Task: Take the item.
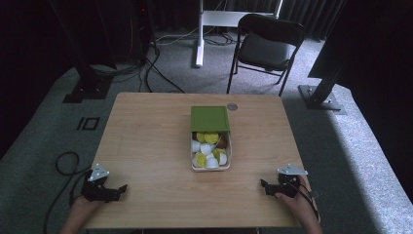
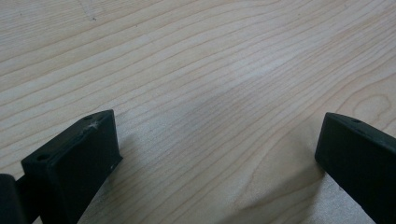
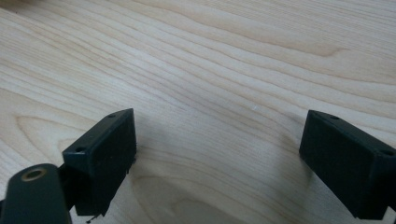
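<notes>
Nothing started, by the look of it. Box [image 1: 211,155] of capsules [image 1: 208,146] at table [image 1: 146,141] centre, green lid [image 1: 210,118] slid back to 12 o'clock, half open. Left gripper [image 1: 117,190] at 8, right gripper [image 1: 265,186] at 4, both jaws wide, empty, resting on wood. All handling left.

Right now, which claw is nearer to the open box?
The right claw; the box lies right of the table's middle, farther from the left claw.

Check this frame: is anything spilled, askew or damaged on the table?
Nothing stands out. The green lid covers the far part of the box, leaving the yellow and white pieces showing inside it. None lie on the table.
</notes>
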`<state>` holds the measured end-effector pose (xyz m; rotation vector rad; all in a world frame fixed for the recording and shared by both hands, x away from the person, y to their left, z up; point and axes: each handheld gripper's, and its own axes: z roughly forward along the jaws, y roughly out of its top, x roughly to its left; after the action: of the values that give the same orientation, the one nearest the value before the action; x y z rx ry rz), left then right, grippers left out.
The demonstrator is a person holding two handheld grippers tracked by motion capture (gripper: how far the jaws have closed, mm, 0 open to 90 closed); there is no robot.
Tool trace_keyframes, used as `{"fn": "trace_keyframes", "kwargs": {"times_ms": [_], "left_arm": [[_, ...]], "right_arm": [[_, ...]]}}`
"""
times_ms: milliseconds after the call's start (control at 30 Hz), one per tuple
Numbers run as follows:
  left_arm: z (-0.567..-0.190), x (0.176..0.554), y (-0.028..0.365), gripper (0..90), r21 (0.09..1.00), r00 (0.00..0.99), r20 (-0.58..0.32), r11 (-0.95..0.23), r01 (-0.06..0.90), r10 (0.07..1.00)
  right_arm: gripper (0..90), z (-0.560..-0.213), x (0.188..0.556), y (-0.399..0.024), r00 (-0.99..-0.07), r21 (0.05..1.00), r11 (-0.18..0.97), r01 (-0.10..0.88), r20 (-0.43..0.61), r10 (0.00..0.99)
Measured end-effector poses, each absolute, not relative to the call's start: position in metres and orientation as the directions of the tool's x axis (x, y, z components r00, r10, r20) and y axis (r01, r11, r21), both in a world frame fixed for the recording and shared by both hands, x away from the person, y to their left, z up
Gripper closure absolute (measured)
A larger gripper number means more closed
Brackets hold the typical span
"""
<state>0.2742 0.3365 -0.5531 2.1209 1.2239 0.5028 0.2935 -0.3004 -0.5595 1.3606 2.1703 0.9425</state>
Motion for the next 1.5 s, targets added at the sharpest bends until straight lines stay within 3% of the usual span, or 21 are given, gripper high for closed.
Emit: {"fn": "trace_keyframes", "kwargs": {"times_ms": [767, 1500], "left_arm": [[-0.553, 0.274, 0.337, 0.5, 0.684, 0.497, 0.015, -0.372, 0.627, 0.868], [-0.553, 0.274, 0.337, 0.5, 0.684, 0.497, 0.015, -0.372, 0.628, 0.868]], "right_arm": [[11.5, -0.556, 0.295, -0.299, -0.444, 0.726, 0.292, 0.622, 0.02, 0.896], [11.5, -0.514, 0.31, -0.28, -0.491, 0.785, 0.294, 0.545, 0.015, 0.871]]}}
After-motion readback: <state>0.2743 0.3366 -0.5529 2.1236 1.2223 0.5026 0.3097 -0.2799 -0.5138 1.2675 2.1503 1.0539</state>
